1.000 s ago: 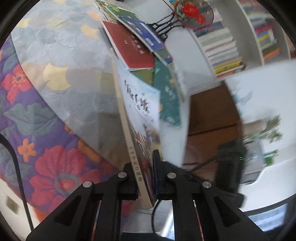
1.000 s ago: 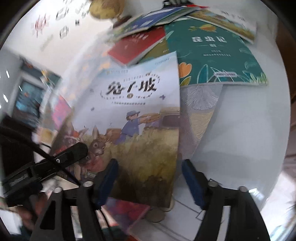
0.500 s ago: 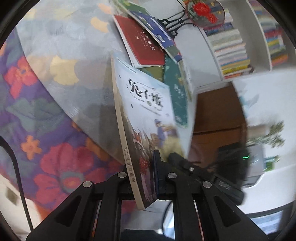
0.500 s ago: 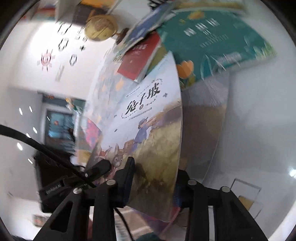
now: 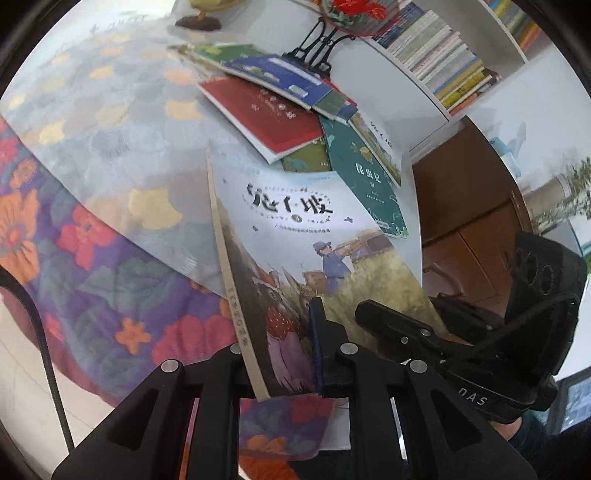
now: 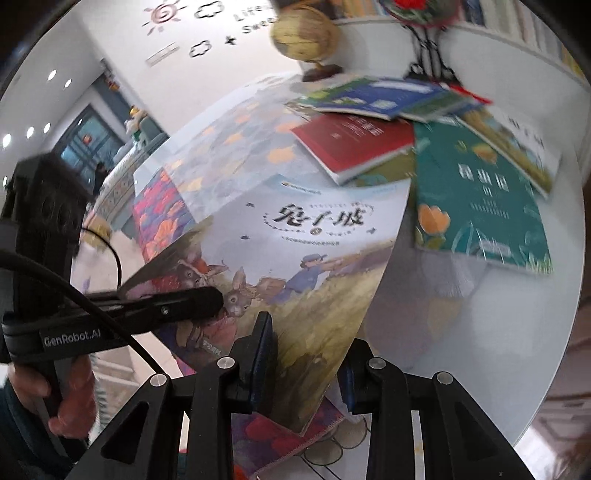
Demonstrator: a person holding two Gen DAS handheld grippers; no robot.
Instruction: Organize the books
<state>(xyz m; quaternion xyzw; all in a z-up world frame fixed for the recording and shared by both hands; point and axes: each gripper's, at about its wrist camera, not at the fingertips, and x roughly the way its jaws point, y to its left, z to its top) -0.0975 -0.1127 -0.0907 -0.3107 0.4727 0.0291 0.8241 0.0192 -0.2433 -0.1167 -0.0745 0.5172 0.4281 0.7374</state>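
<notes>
A picture book with rabbits on a pale cover [image 5: 314,229] [image 6: 314,243] is held tilted above the table edge by both grippers. My left gripper [image 5: 284,350] grips its lower corner by the spine. Its jaws are opening slightly, and the book is still pinched between them. My right gripper [image 6: 303,362] clamps the bottom edge, one pad on the cover and one behind. Its jaws are closing on the book. Beyond lies a loose pile: a red book [image 5: 266,110], a green book [image 6: 476,199] and a blue book [image 5: 273,70].
The white table [image 6: 461,332] carries a pale leaf-patterned cloth [image 5: 110,129] over a floral one [image 5: 92,258]. A globe [image 6: 306,33] and a red fan ornament on a black stand [image 5: 317,37] stand at the back. A full bookshelf [image 5: 436,48] lies behind.
The right gripper went from wide open around the book's bottom edge to shut on it. The book rose and rolled, so its cover now faces the left camera instead of edge-on.
</notes>
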